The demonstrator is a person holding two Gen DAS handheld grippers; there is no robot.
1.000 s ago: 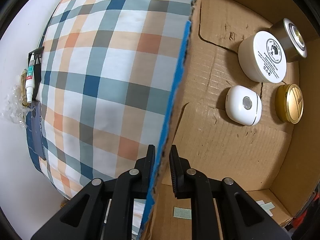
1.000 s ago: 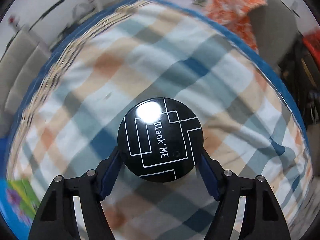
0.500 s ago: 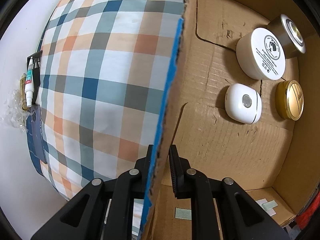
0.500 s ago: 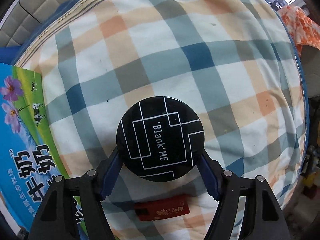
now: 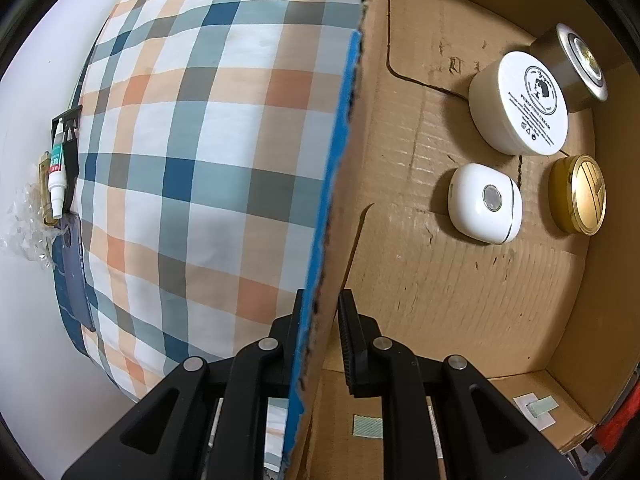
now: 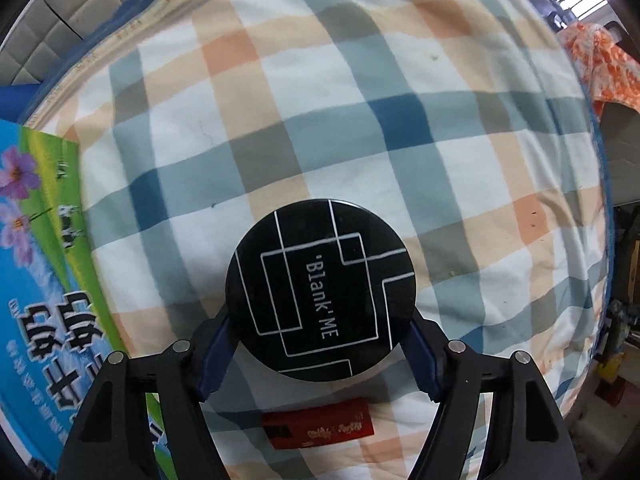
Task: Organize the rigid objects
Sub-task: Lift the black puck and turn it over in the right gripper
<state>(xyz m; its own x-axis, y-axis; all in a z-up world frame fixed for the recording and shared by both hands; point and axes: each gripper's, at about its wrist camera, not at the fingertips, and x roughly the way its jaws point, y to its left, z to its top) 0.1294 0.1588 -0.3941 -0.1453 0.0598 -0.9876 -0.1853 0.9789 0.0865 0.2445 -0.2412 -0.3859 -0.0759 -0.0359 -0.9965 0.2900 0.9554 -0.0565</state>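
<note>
My left gripper [image 5: 320, 320] is shut on the upright wall of a cardboard box [image 5: 344, 184], blue on its outside. Inside the box lie a white cream jar [image 5: 520, 104], a silver-topped jar [image 5: 576, 68], a white rounded case [image 5: 484, 208] and a gold-lidded jar [image 5: 580, 196]. In the right wrist view my right gripper [image 6: 320, 344] is shut on a round black compact [image 6: 320, 300] marked 'Blank'ME, held above the checked bedding [image 6: 360, 120]. A flat red pack [image 6: 318, 428] lies on the bedding just under the compact.
The box's printed blue and green side [image 6: 44, 280] stands at the left of the right wrist view. A small white tube [image 5: 56, 172] and a dark phone-like object [image 5: 74, 264] lie at the bed's left edge. An orange patterned cloth [image 6: 600, 60] lies at the far right.
The right gripper carried the compact across the bedding and rolled; the printed box side and the red pack came into view. The left gripper kept its hold on the box wall.
</note>
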